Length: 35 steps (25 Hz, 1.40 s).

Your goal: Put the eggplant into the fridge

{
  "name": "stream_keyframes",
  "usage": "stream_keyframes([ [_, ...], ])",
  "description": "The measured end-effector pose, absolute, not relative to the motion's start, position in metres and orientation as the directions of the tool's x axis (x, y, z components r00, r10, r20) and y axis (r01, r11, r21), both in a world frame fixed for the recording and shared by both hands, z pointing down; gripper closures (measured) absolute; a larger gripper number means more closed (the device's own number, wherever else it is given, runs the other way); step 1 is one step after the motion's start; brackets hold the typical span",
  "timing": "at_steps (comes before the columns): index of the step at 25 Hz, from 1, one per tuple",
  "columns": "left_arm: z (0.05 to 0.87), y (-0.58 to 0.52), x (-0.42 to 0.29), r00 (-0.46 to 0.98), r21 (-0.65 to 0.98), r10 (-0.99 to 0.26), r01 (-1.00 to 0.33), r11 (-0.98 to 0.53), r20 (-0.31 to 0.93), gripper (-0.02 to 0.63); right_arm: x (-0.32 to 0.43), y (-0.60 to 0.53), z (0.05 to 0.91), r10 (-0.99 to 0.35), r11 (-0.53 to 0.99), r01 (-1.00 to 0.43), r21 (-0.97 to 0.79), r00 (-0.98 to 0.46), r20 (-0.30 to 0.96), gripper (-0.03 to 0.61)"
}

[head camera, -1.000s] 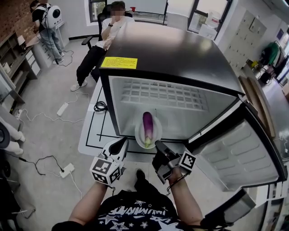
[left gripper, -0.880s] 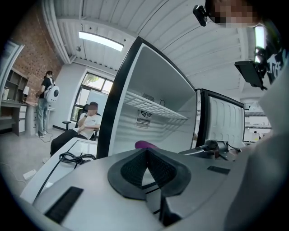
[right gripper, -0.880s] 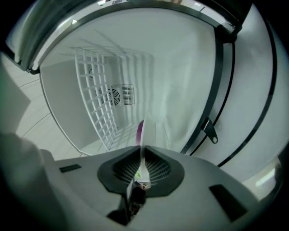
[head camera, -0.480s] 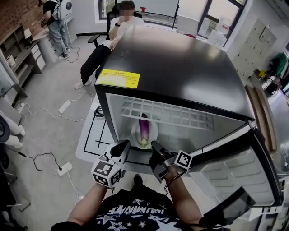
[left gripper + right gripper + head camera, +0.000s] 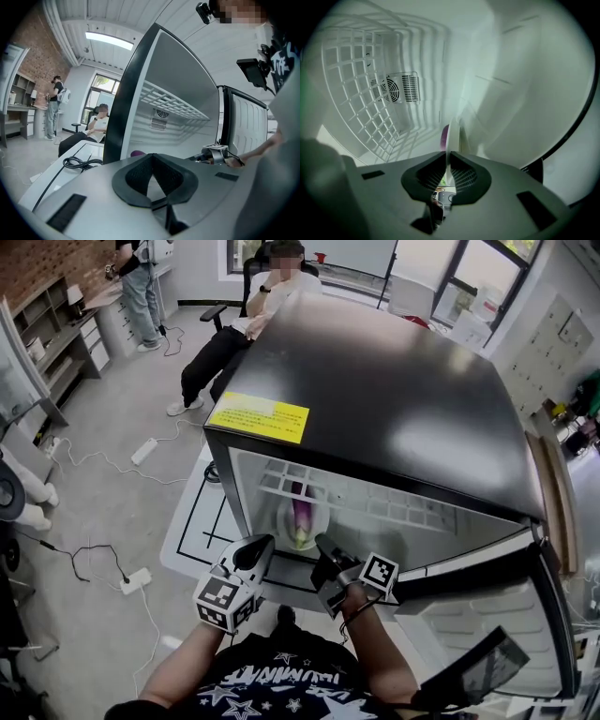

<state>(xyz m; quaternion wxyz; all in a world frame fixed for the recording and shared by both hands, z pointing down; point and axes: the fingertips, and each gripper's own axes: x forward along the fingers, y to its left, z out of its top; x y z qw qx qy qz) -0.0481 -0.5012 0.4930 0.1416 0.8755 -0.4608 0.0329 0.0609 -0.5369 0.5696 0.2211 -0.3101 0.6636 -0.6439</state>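
Plate (image 5: 317, 521) with eggplant (image 5: 302, 517) deeper in fridge (image 5: 394, 399) — right gripper (image 5: 326, 549) tight on its rim, left gripper (image 5: 255, 549) closed, empty.

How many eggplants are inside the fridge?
1. The eggplant lies on a white plate inside the fridge, below the wire shelf; the right tongs pinch the plate's rim. Parts of the fridge are out of sight, so more may be hidden.

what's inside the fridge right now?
A white plate carrying the eggplant, under the wire shelf, with the right gripper shut on its rim. Fan vent on the back wall. The right gripper covers the plate's near edge.
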Motion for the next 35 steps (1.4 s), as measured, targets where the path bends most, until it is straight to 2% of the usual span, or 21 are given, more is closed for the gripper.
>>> stream_keyframes([
  [13,0.504,-0.506,-0.048,0.553,0.212,-0.809,-0.831,-0.515,0.198,0.604,0.068,-0.559,0.584,-0.707,-0.008,-0.321,-0.947,-0.668,0.233,0.552],
  [17,0.503,-0.506,-0.049,0.551,0.219,-0.810,-0.831,-0.511,0.201,0.604,0.070,-0.563,0.580,-0.715,0.047,-0.408,-0.912,-0.651,0.254,0.552],
  [28,0.504,-0.504,-0.052,0.546,0.223,-0.813,-0.834,-0.505,0.199,0.604,0.062,-0.556,0.585,-0.653,0.104,-0.583,-0.806,-0.651,0.387,0.551],
  [35,0.505,-0.502,-0.052,0.547,0.221,-0.813,-0.834,-0.506,0.199,0.604,0.061,-0.555,0.589,-0.623,0.102,-0.624,-0.775,-0.647,0.439,0.549],
])
